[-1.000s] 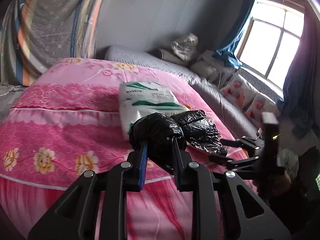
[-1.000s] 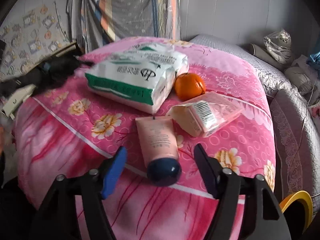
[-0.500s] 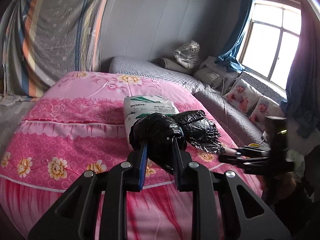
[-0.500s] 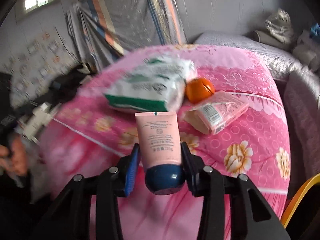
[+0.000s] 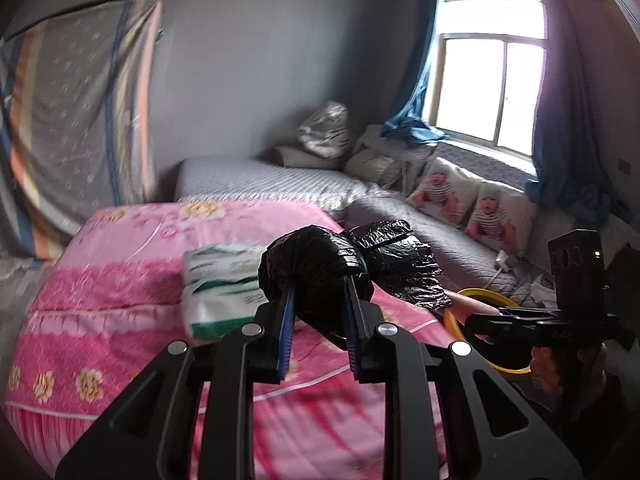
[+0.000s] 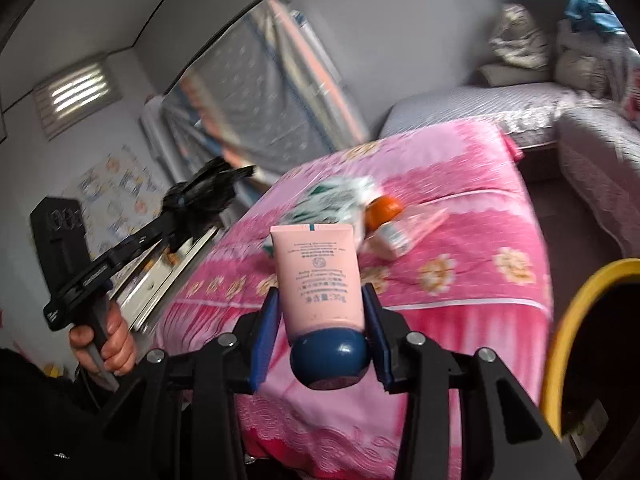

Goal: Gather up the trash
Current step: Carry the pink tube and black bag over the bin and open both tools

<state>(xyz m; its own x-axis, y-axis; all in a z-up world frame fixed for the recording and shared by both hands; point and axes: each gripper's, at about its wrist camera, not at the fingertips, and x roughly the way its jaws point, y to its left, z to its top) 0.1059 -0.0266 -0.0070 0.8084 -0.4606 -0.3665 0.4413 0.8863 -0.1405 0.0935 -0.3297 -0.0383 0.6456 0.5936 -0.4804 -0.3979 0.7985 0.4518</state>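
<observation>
My left gripper (image 5: 318,294) is shut on a crumpled black plastic bag (image 5: 344,264) and holds it above the pink quilt (image 5: 120,280). My right gripper (image 6: 320,312) is shut on a pink cream tube (image 6: 316,276) with a dark blue cap, lifted off the quilt (image 6: 460,208). A yellow-rimmed bin (image 6: 576,320) stands at the lower right of the right wrist view; its rim (image 5: 480,296) also shows in the left wrist view beside the bed. The left gripper with the bag (image 6: 204,188) shows at the left of the right wrist view.
On the quilt lie a white and green pack (image 5: 216,284), an orange (image 6: 382,210) and a pink wrapped packet (image 6: 408,228). A grey bed (image 5: 280,184) with pillows runs along the far wall under the window. The right gripper's body (image 5: 560,312) shows at the right.
My right gripper closed on the pink tube and lifted it off the quilt, swinging back toward the yellow bin. My left gripper with the black bag rose and pulled back.
</observation>
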